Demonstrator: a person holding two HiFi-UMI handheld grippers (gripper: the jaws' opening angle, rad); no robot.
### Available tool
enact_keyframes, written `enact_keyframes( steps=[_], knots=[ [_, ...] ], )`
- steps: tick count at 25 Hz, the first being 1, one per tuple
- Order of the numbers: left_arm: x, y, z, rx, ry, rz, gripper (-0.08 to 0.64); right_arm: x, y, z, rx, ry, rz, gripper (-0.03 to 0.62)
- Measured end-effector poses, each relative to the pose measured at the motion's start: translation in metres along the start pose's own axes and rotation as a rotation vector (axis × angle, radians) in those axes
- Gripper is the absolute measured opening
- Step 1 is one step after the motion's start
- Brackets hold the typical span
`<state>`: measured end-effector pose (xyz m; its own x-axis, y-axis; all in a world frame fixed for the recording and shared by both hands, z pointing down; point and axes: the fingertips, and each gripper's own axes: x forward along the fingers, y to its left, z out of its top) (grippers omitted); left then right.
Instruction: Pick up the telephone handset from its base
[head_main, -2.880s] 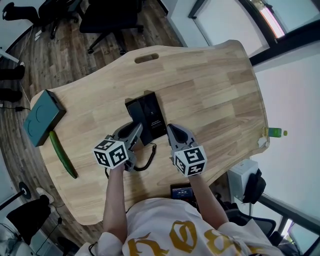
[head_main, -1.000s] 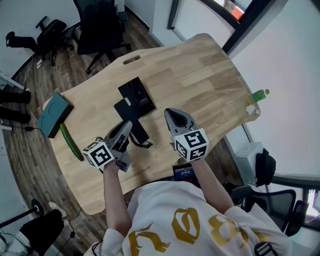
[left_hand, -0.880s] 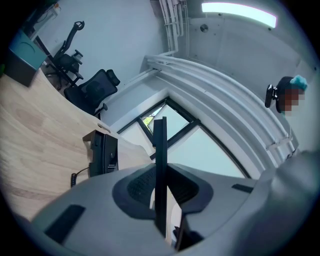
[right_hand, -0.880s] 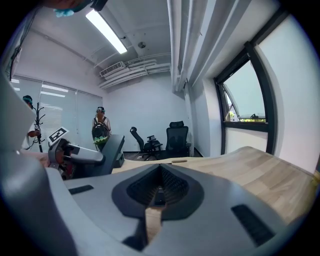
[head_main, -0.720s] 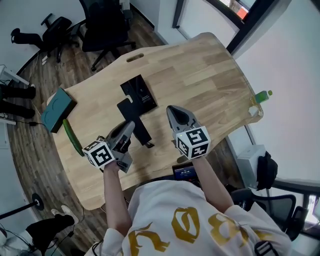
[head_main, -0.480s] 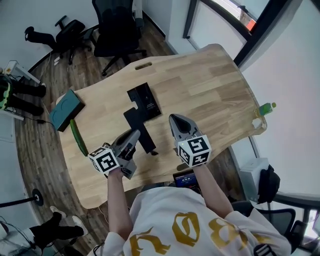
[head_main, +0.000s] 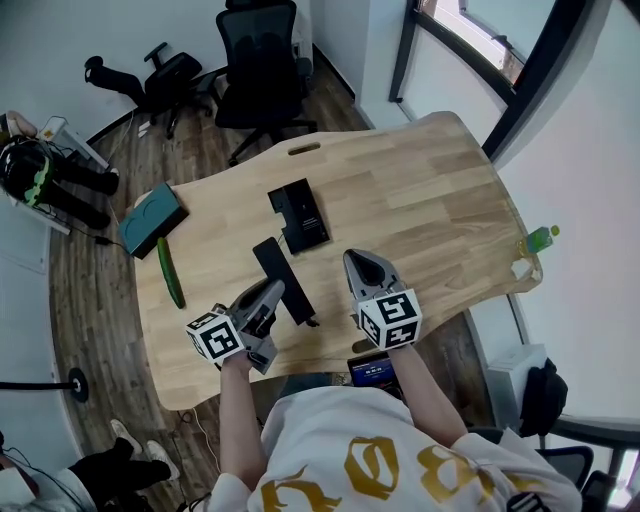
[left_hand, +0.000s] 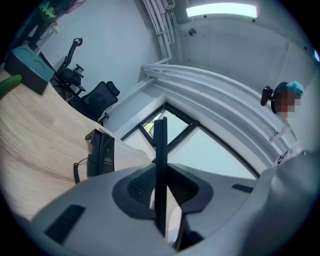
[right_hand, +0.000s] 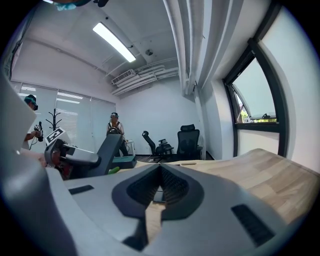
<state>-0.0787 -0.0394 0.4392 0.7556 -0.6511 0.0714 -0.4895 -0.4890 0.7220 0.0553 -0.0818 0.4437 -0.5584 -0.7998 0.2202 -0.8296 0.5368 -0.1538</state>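
My left gripper (head_main: 268, 296) is shut on the black telephone handset (head_main: 283, 279) and holds it above the table, nearer to me than the black base (head_main: 300, 214). In the left gripper view the handset (left_hand: 160, 150) stands edge-on between the jaws of that gripper (left_hand: 160, 175). The base (left_hand: 101, 152) lies behind it to the left with its coiled cord (left_hand: 76, 171). My right gripper (head_main: 360, 262) hovers to the handset's right, shut on nothing. The right gripper view shows its jaws (right_hand: 160, 170) meeting and the handset (right_hand: 107, 150) at left.
A green cucumber (head_main: 170, 272) and a teal box (head_main: 153, 220) lie at the wooden table's (head_main: 430, 190) left end. A green bottle (head_main: 538, 238) sits at its right edge. Office chairs (head_main: 258, 65) stand on the floor beyond the table.
The handset has moved further from the base toward me in the left gripper. The head view has shifted, so the table appears lower. The right gripper has hardly moved.
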Motion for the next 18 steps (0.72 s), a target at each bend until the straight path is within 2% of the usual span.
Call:
enact_keyframes(
  steps=[18],
  knots=[
    [-0.003, -0.016, -0.022, -0.024, -0.007, -0.012, 0.074, -0.026, -0.003, -0.002, -0.01, -0.008, 0.011, 0.005]
  ],
)
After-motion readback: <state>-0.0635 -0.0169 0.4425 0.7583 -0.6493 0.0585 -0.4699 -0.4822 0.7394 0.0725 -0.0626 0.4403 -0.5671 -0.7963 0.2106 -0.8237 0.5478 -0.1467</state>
